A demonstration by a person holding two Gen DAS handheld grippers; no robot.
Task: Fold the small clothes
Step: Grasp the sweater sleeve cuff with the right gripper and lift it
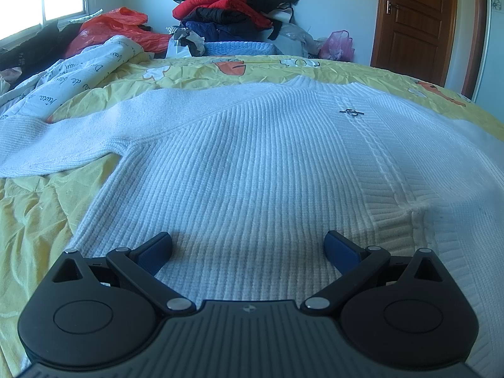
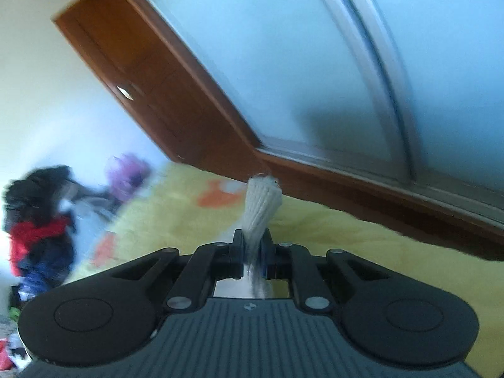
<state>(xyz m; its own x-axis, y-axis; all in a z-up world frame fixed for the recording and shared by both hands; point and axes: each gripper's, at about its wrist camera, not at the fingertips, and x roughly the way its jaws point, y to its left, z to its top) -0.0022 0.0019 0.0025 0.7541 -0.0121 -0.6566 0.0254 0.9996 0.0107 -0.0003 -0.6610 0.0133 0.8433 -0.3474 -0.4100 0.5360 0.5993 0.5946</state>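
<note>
A white ribbed knit sweater (image 1: 252, 157) lies spread flat on a yellow bedspread (image 1: 28, 226), one sleeve stretched out to the left and a small metal emblem (image 1: 351, 112) on its chest. My left gripper (image 1: 249, 245) hovers over the sweater's lower part, open, with nothing between its blue pads. In the tilted, blurred right wrist view, my right gripper (image 2: 252, 245) is shut on a ribbed white cuff of the sweater (image 2: 261, 204), which sticks up past the fingertips above the bedspread (image 2: 346, 252).
A heap of red, black and navy clothes (image 1: 226, 9) sits at the far side of the bed. A white printed quilt (image 1: 78, 69) and an orange bag (image 1: 113, 28) lie at the far left. A pink bag (image 1: 338, 45) is by the brown door (image 1: 415, 15). Wardrobe sliding doors (image 2: 346, 63) stand beyond the bed.
</note>
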